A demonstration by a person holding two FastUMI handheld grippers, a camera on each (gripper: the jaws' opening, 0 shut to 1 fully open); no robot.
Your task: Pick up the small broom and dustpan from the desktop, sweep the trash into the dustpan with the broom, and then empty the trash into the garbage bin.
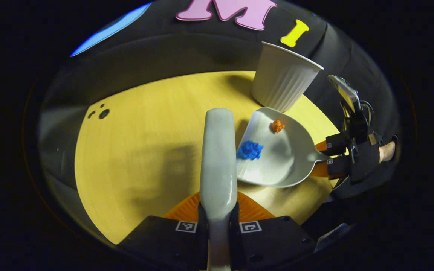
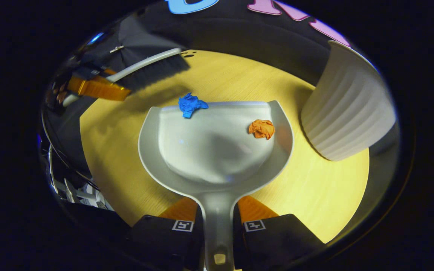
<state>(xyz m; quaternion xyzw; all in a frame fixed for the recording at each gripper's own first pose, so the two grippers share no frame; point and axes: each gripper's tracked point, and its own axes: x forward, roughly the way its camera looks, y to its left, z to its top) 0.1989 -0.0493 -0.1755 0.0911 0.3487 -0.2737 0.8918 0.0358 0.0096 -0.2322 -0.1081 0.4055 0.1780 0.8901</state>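
My left gripper (image 1: 219, 222) is shut on the handle of the small pale broom (image 1: 219, 158), which points away over the yellow table. My right gripper (image 2: 219, 224) is shut on the handle of the white dustpan (image 2: 217, 158), which lies flat on the table. A crumpled orange wad (image 2: 261, 128) lies inside the pan on its right side. A blue wad (image 2: 190, 104) sits on the pan's front lip. In the left gripper view the broom head stands just left of the dustpan (image 1: 281, 162) and the blue wad (image 1: 249, 149). The broom's dark bristles (image 2: 156, 71) hang above the table, behind the pan.
A white ribbed garbage bin (image 1: 283, 77) stands upright on the table just beyond the dustpan; in the right gripper view the bin (image 2: 347, 113) is right of the pan. The round yellow table (image 1: 145, 150) has small dark holes (image 1: 102, 112) at its far left.
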